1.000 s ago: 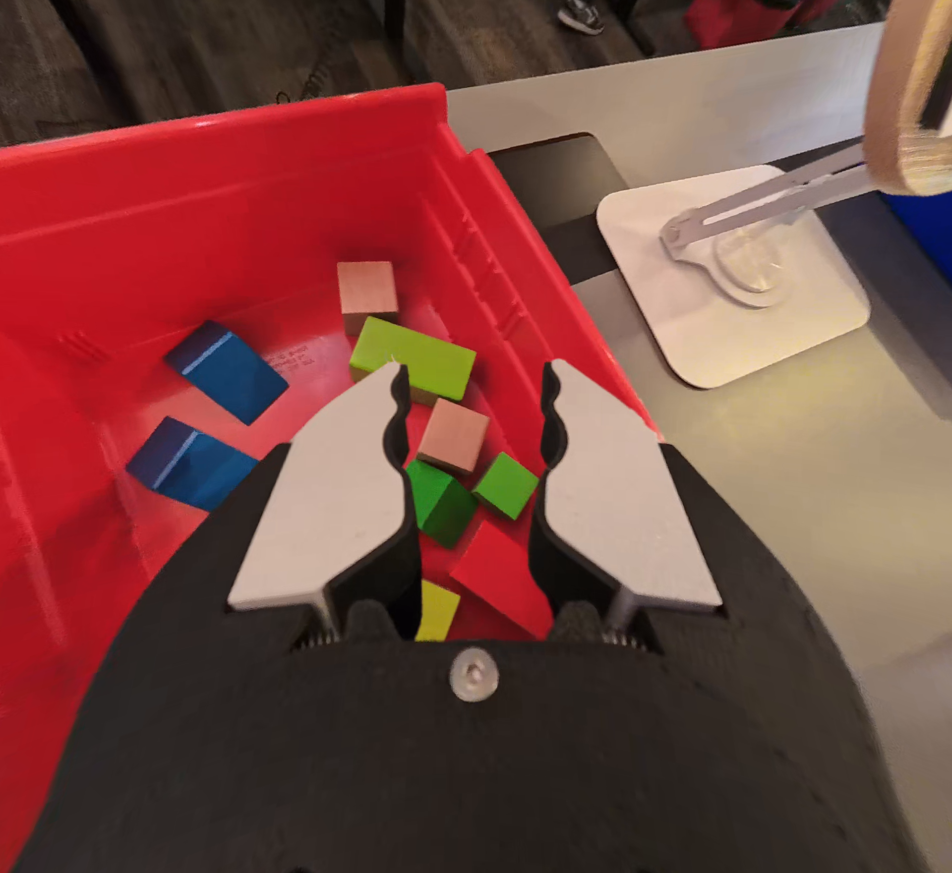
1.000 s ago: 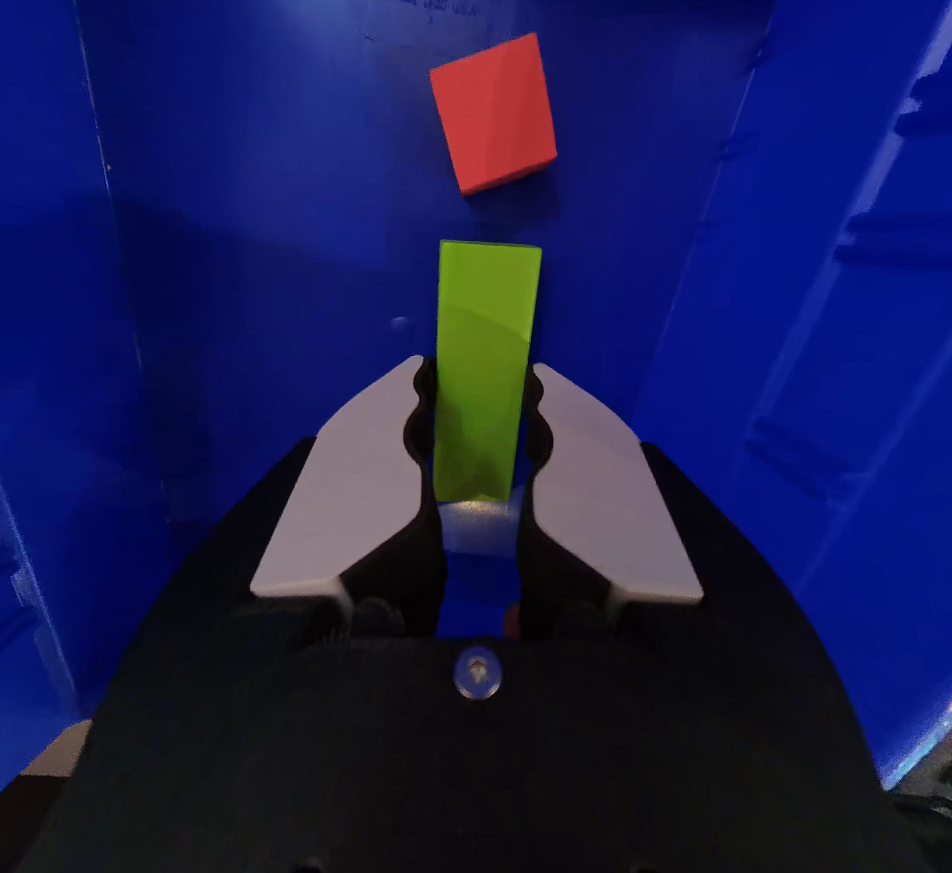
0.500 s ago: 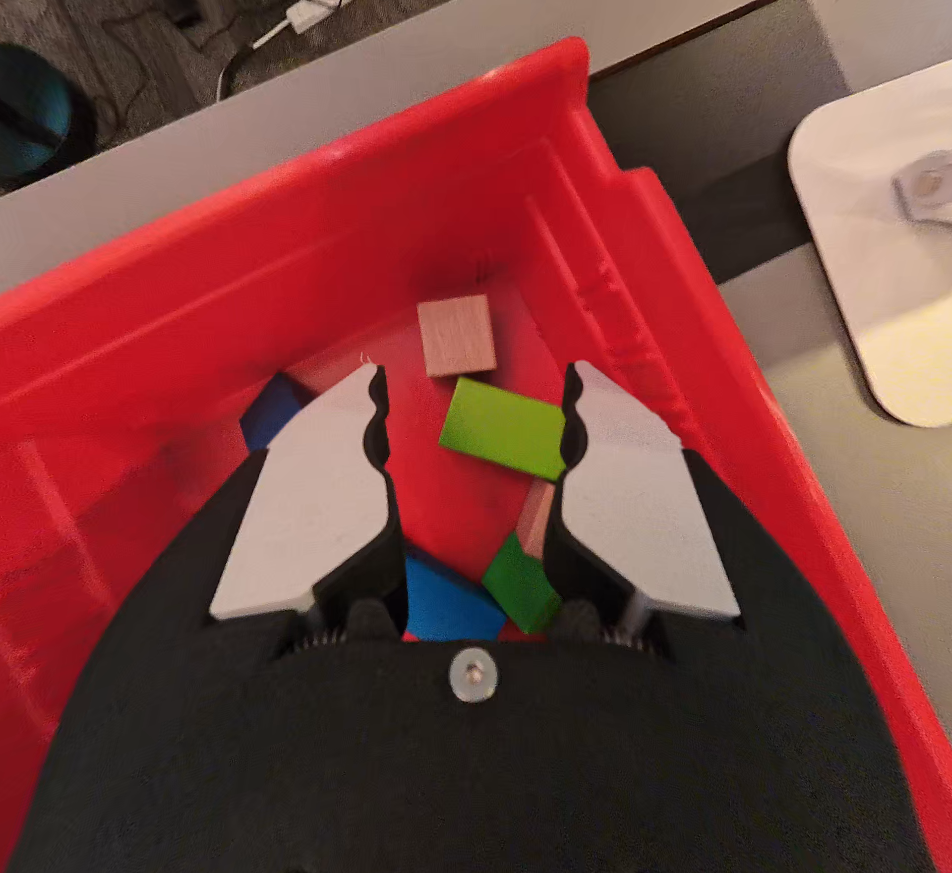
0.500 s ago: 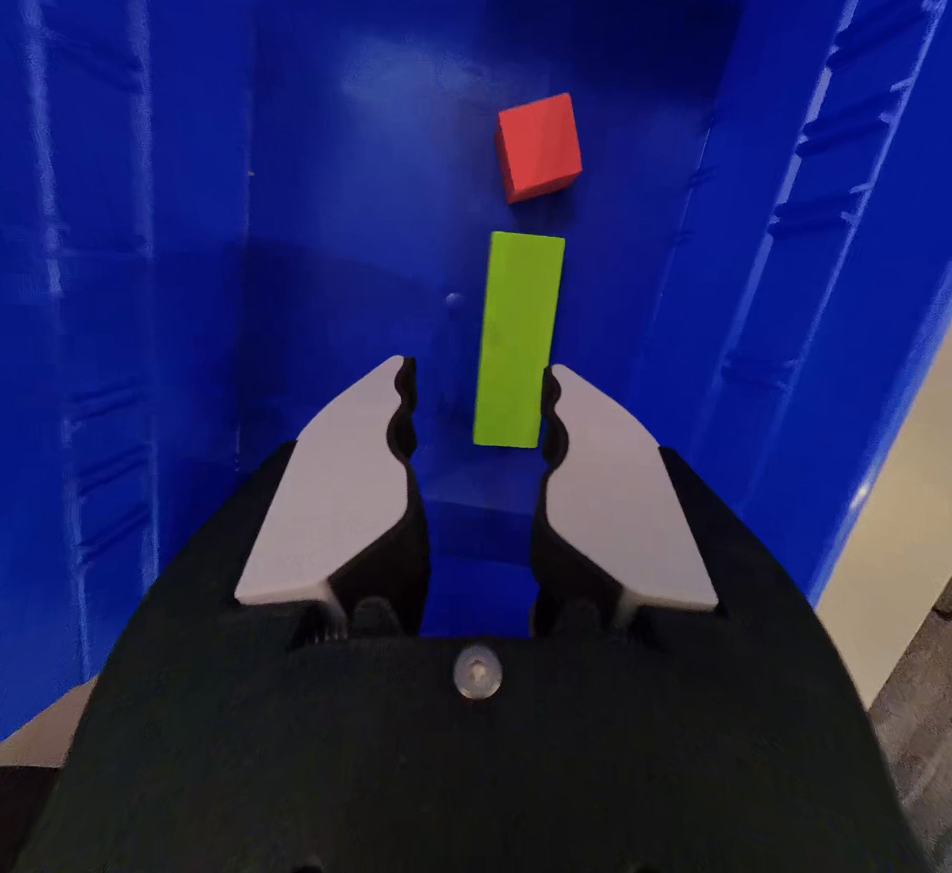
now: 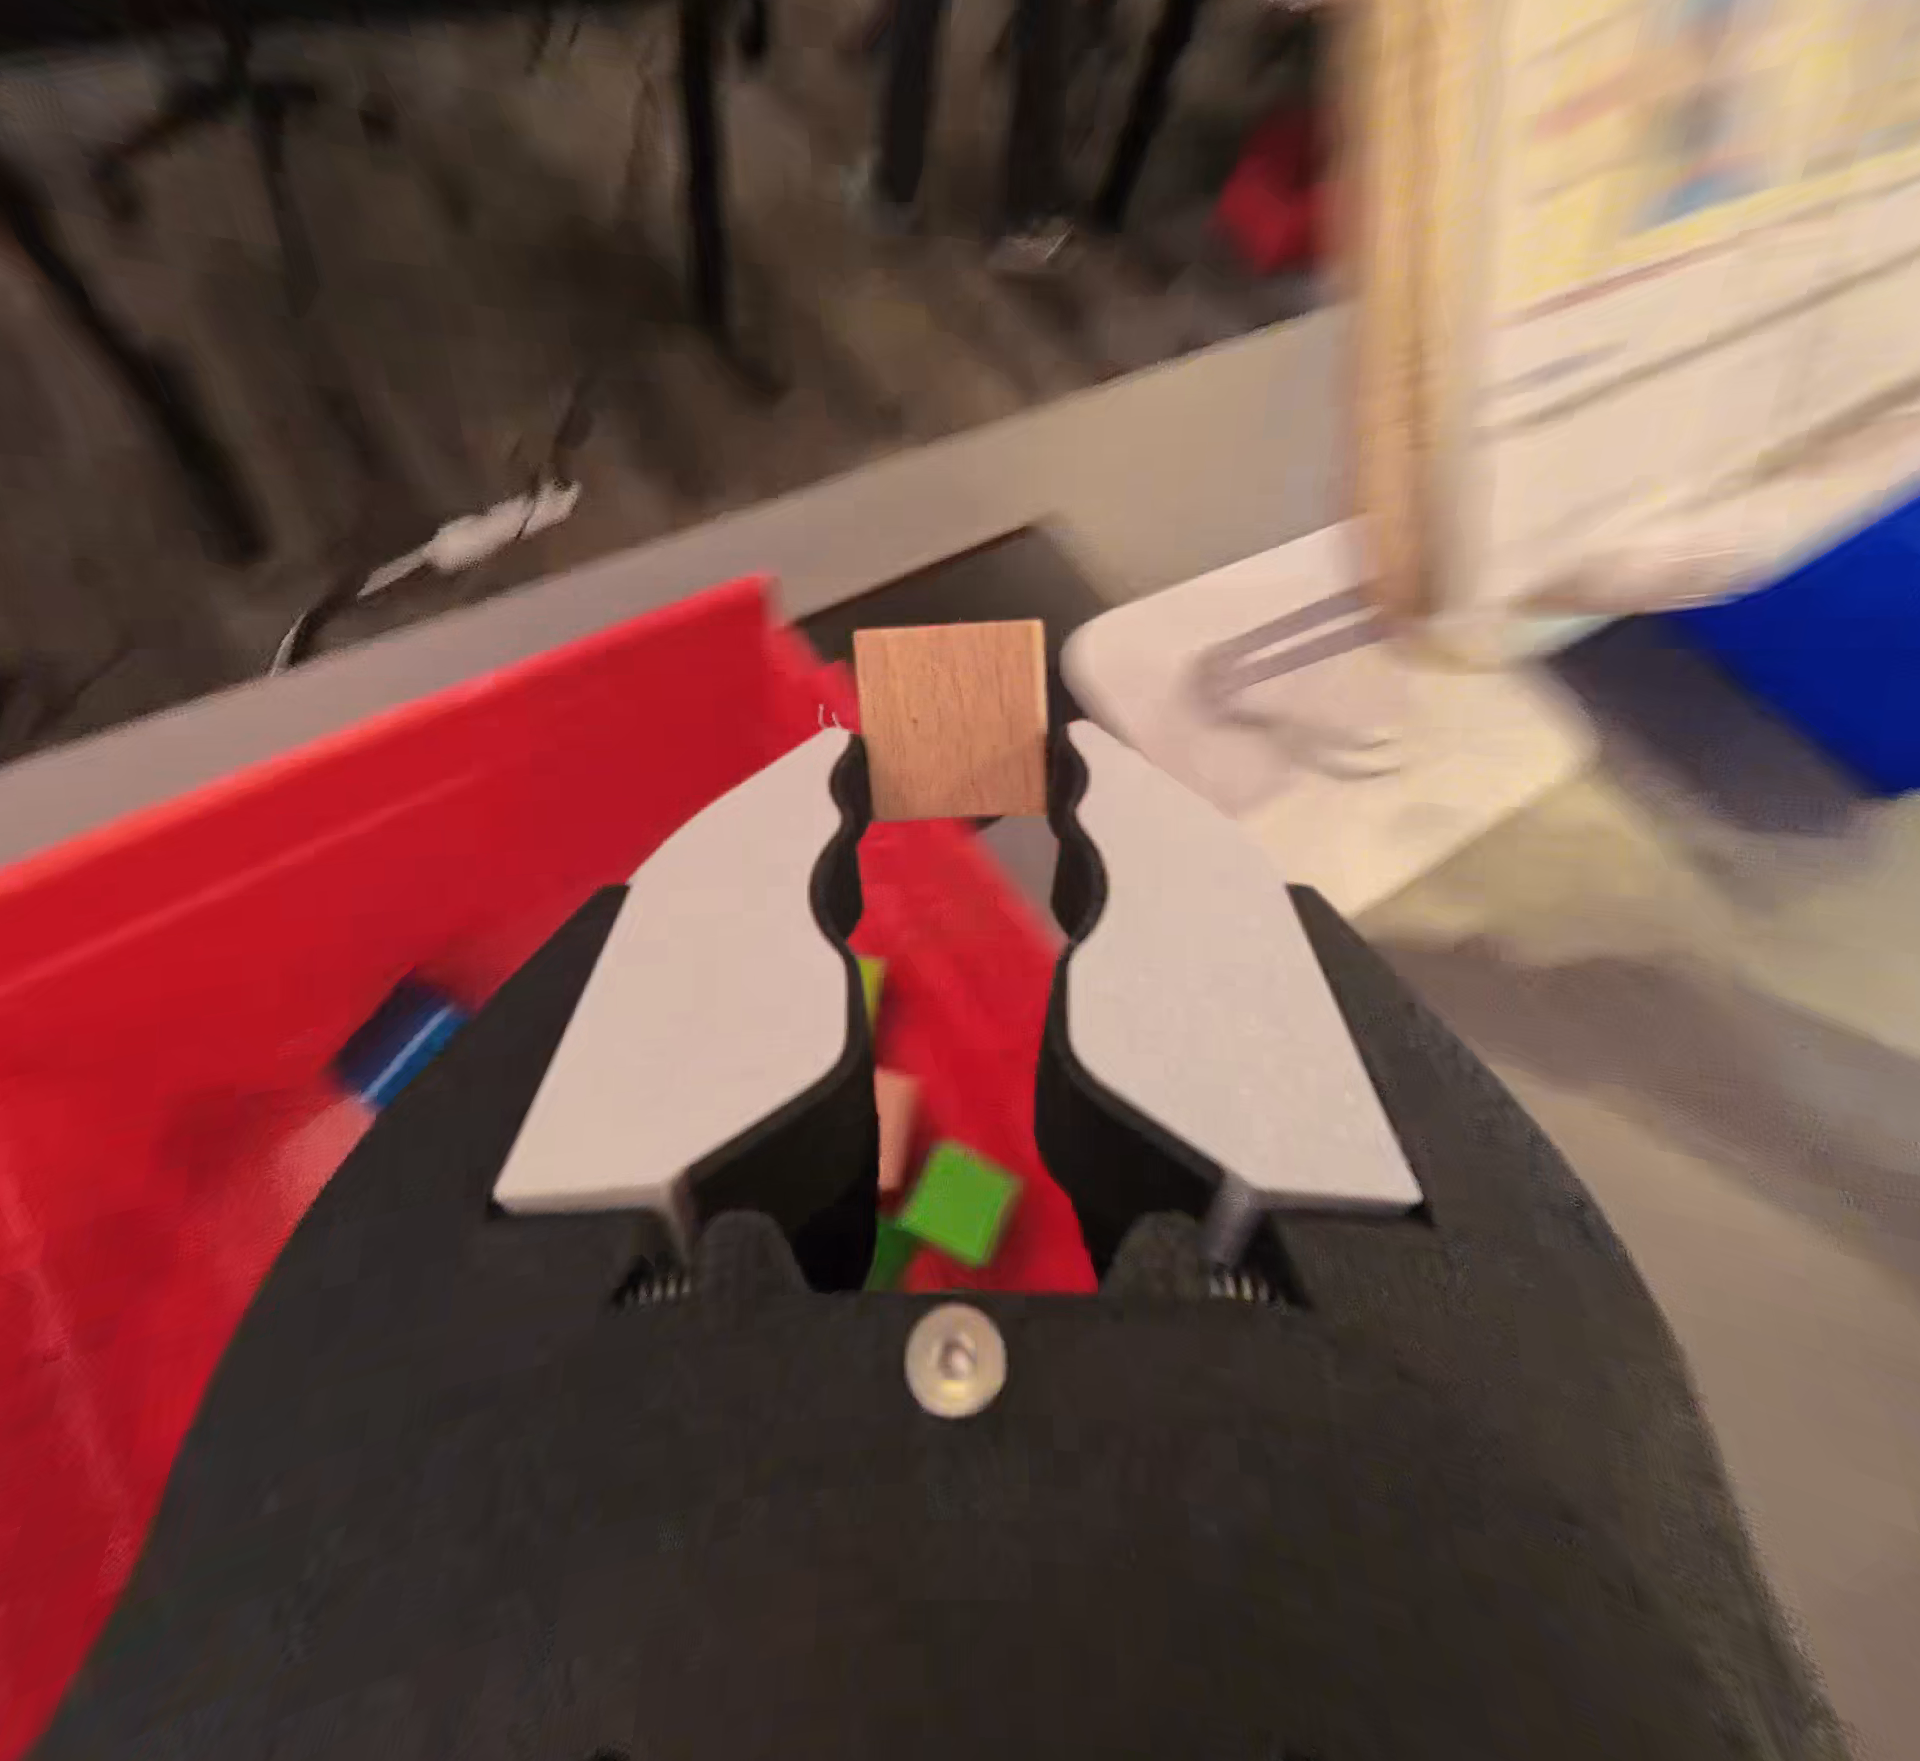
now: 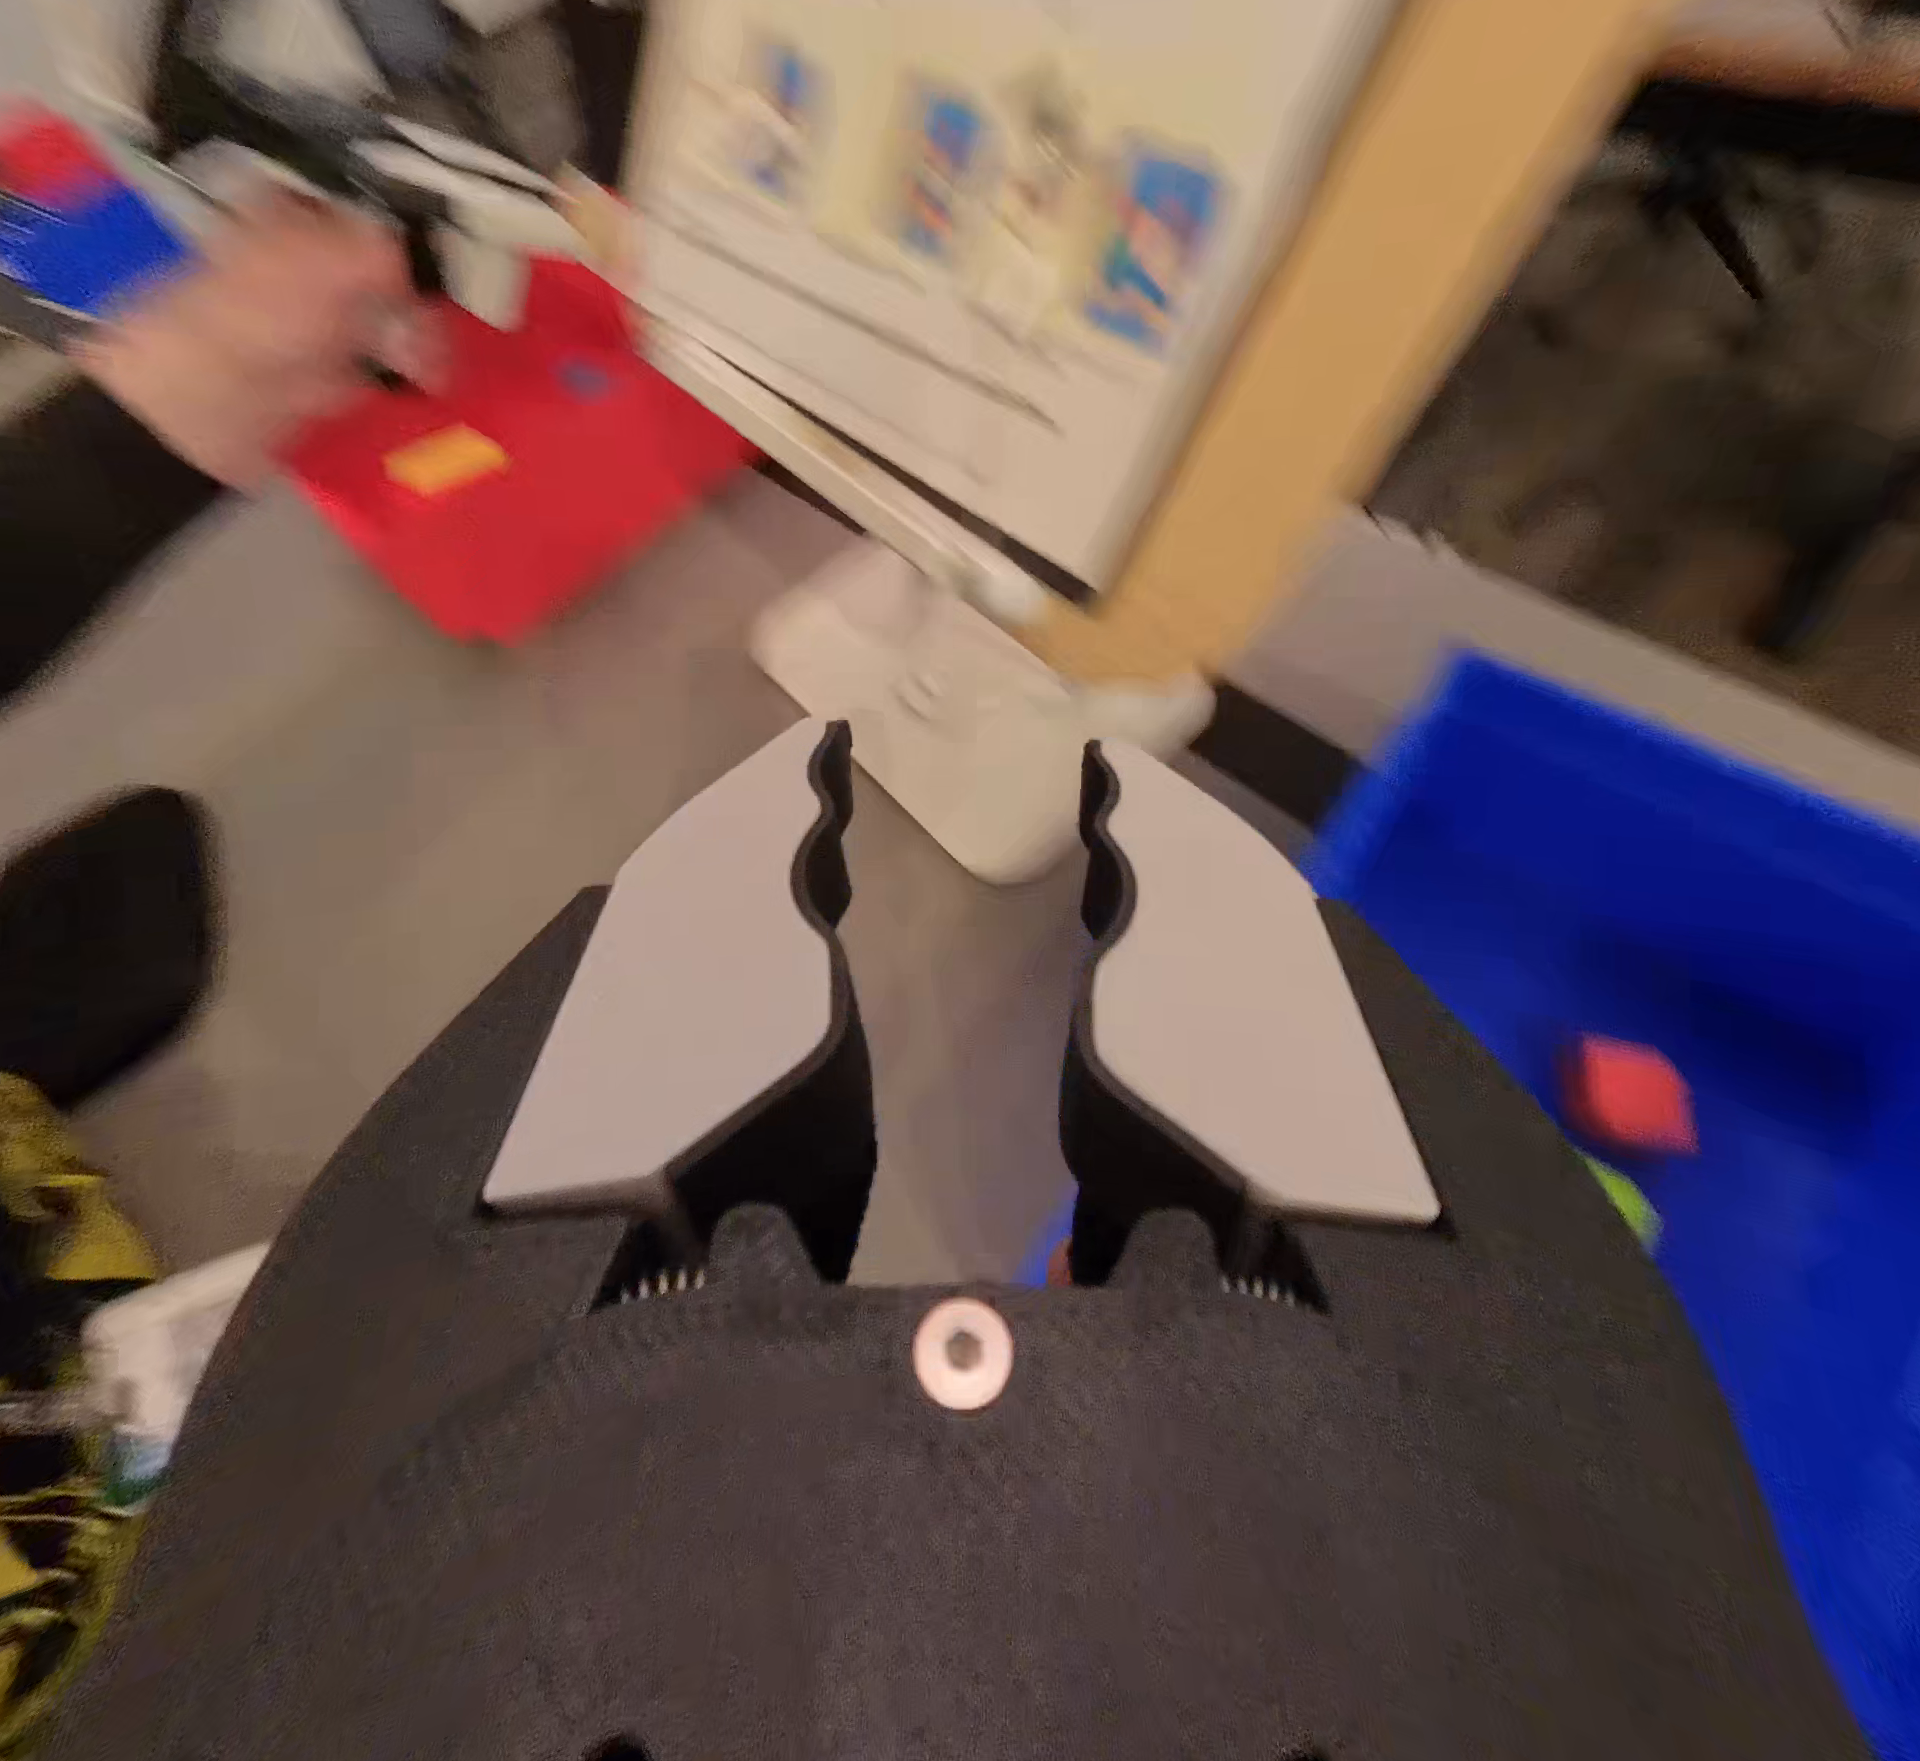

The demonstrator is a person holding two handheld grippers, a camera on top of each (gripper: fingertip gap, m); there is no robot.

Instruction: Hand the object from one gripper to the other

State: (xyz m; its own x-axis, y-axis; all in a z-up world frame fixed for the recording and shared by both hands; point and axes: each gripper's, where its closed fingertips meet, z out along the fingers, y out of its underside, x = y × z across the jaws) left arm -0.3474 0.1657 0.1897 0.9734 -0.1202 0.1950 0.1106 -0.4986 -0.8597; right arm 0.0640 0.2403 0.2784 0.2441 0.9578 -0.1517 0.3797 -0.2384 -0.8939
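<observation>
My left gripper (image 5: 951, 755) was clamped on a small square block of plain light wood (image 5: 951, 719), both fingertips pressed against its sides, held above the far corner of the red plastic bin (image 5: 416, 776). My right gripper (image 6: 961, 776) hung partly open with nothing between its fingers, over the grey tabletop (image 6: 416, 828) beside the blue plastic bin (image 6: 1714, 880).

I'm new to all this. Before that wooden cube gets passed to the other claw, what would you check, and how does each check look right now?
1. Wooden cube pinched between the left gripper fingertips: ok.
2. Cube lifted above the red bin: ok.
3. Right gripper empty, fingers apart: ok.
4. Right gripper out of the blue bin: ok.
5. Grippers lined up facing each other: cannot tell, pictures are blurred.
</observation>
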